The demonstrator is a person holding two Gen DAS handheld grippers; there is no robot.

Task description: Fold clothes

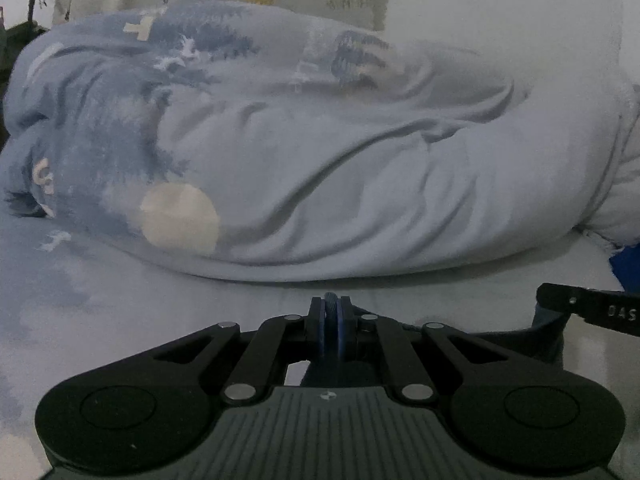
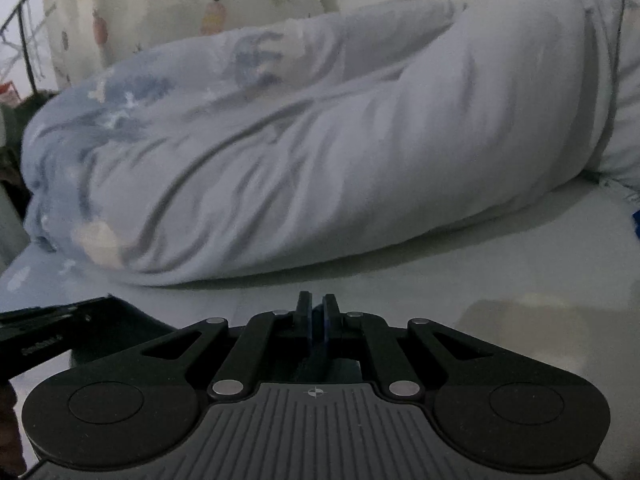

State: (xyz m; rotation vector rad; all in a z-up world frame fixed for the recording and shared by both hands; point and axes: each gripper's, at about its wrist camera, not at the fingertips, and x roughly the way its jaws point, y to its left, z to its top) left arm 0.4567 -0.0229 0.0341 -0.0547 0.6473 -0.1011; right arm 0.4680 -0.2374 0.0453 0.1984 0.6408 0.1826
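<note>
My left gripper [image 1: 331,307] is shut, with a fold of dark blue-grey cloth [image 1: 546,330] pinched between its blue pads. The cloth hangs below the fingers and stretches right, towards the black side of the right tool [image 1: 592,310]. My right gripper [image 2: 318,309] is also shut, and a sliver of the same dark cloth [image 2: 120,330] shows between its pads. That cloth runs left under the black side of the left tool [image 2: 44,334]. Both grippers hang low over the pale bed sheet [image 2: 440,292]. Most of the garment is hidden under the tools.
A big rolled pale-blue quilt [image 1: 304,160] with darker blue prints and a cream disc lies across the bed just ahead of both grippers. Behind it hangs a pineapple-print curtain [image 2: 216,12]. A dark rack [image 2: 24,40] stands at the far left.
</note>
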